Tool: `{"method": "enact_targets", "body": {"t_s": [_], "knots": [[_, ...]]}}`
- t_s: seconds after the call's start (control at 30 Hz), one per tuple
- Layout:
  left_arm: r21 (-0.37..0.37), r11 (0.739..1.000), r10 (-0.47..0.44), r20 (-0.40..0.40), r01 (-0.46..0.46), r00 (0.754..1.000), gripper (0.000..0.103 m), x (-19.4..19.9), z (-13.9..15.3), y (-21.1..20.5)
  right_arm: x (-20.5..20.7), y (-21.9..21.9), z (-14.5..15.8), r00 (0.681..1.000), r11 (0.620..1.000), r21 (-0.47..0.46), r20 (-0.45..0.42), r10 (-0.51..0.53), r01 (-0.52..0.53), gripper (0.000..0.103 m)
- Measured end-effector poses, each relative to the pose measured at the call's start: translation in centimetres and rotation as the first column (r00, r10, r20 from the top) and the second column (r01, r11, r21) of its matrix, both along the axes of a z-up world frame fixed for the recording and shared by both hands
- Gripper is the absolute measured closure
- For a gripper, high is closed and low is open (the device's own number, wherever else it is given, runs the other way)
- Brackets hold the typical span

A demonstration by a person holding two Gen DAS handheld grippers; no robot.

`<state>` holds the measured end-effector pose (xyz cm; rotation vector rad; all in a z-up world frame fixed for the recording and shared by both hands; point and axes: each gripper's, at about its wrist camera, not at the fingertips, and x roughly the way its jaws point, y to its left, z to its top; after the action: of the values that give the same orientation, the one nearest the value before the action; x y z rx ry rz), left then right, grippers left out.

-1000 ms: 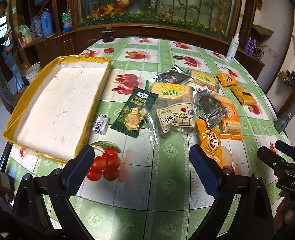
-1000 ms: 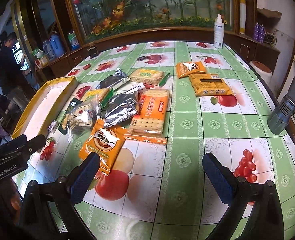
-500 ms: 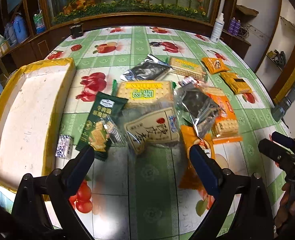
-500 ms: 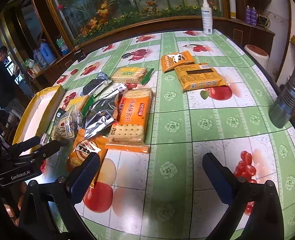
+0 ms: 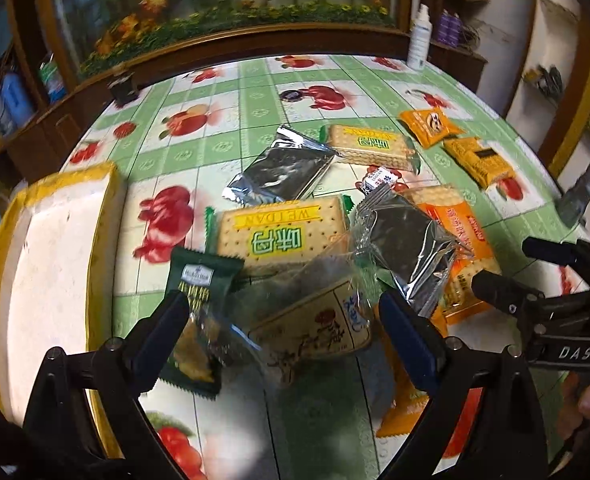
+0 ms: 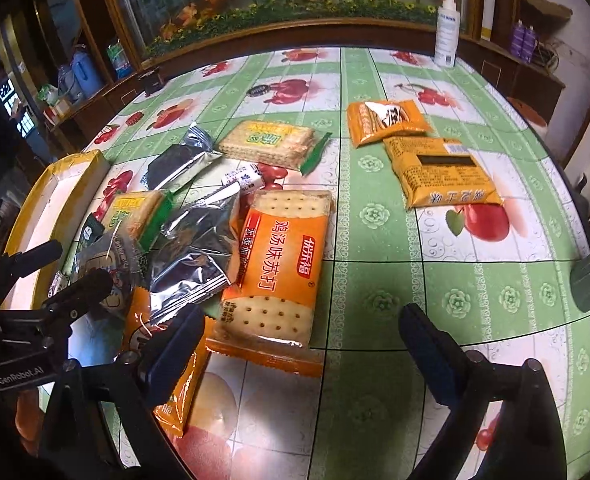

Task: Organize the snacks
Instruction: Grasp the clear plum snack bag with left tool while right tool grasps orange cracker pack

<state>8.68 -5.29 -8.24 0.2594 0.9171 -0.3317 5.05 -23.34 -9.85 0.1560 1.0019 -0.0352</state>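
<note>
Several snack packets lie piled on the fruit-print tablecloth. My left gripper point(image 5: 283, 320) is open, low over a clear packet with a beige label point(image 5: 315, 328), its fingers on either side of it; a dark green packet point(image 5: 195, 304) lies by the left finger. My right gripper point(image 6: 295, 340) is open just before the orange soda cracker pack point(image 6: 279, 268), its left finger over a small orange packet point(image 6: 183, 384). A silver packet point(image 6: 195, 256) lies left of the cracker pack. The left gripper also shows in the right wrist view point(image 6: 51, 276).
A white foam tray with yellow rim point(image 5: 47, 264) lies at the left. Two green-labelled cracker packs point(image 5: 283, 232) point(image 5: 371, 146), a second silver packet point(image 5: 279, 172) and two orange packets point(image 6: 387, 120) point(image 6: 443, 172) lie farther back. A white bottle point(image 6: 447, 28) stands at the far edge.
Both grippers moved forward and down toward the pile. The left now straddles the clear beige-labelled packet; the right is closer to the orange cracker pack.
</note>
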Motion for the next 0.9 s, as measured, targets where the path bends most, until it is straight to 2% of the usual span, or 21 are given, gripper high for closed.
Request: {"method": "enact_targets", "body": {"t_s": [0.1,0.2,0.27,0.4,0.53,0.6,0.67,0.7,0.73,0.77,0.9], "knots": [[0.047,0.998,-0.036,-0.010,0.037,0.999,0.006,0.6,-0.9,-0.5,0.5,-0.1,-0.5,1.000,1.000,0.015,-0.012,0.007,-0.007,0.011],[0.048,0.997,-0.060,-0.018,0.061,0.998,0.007,0.7,-1.5,-0.2,1.2,0.4,-0.6,0.999,0.999,0.020,-0.014,0.031,-0.031,0.016],[0.061,0.996,-0.070,-0.024,0.072,0.997,0.013,0.5,-1.9,-0.1,1.9,0.9,-0.7,0.999,0.999,0.005,-0.016,0.045,-0.045,0.016],[0.103,0.991,-0.082,-0.032,0.084,0.996,0.015,0.1,-2.6,-0.2,3.1,1.4,-1.6,0.998,0.998,-0.001,-0.040,0.056,-0.056,0.018],[0.090,0.992,-0.086,-0.047,0.090,0.995,0.020,-0.3,-2.6,0.0,4.0,1.7,-2.0,0.998,0.998,-0.030,-0.047,0.051,-0.053,0.019],[0.091,0.993,-0.076,-0.041,0.079,0.996,0.025,-0.5,-2.6,0.3,4.3,1.9,-2.1,0.997,0.996,-0.071,-0.047,0.056,-0.059,0.022],[0.084,0.994,-0.064,-0.035,0.067,0.997,0.036,-0.7,-2.4,0.7,4.2,2.2,-2.2,0.997,0.990,-0.125,-0.043,0.060,-0.065,0.031],[0.072,0.996,-0.058,-0.034,0.060,0.998,0.039,-0.8,-2.2,1.0,4.0,2.1,-2.2,0.998,0.990,-0.128,-0.035,0.061,-0.065,0.040],[0.056,0.997,-0.053,-0.039,0.055,0.998,0.047,-0.8,-2.1,1.4,3.9,2.0,-2.0,0.998,0.990,-0.123,-0.027,0.060,-0.063,0.048],[0.036,0.998,-0.051,-0.049,0.053,0.998,0.055,-0.8,-1.9,1.7,3.8,1.8,-2.0,0.998,0.990,-0.126,-0.031,0.056,-0.059,0.048],[-0.009,0.999,-0.032,-0.050,0.032,0.998,0.065,-1.3,-1.3,2.5,3.0,1.0,-1.8,0.999,0.994,-0.098,-0.019,0.050,-0.051,0.048]]}}
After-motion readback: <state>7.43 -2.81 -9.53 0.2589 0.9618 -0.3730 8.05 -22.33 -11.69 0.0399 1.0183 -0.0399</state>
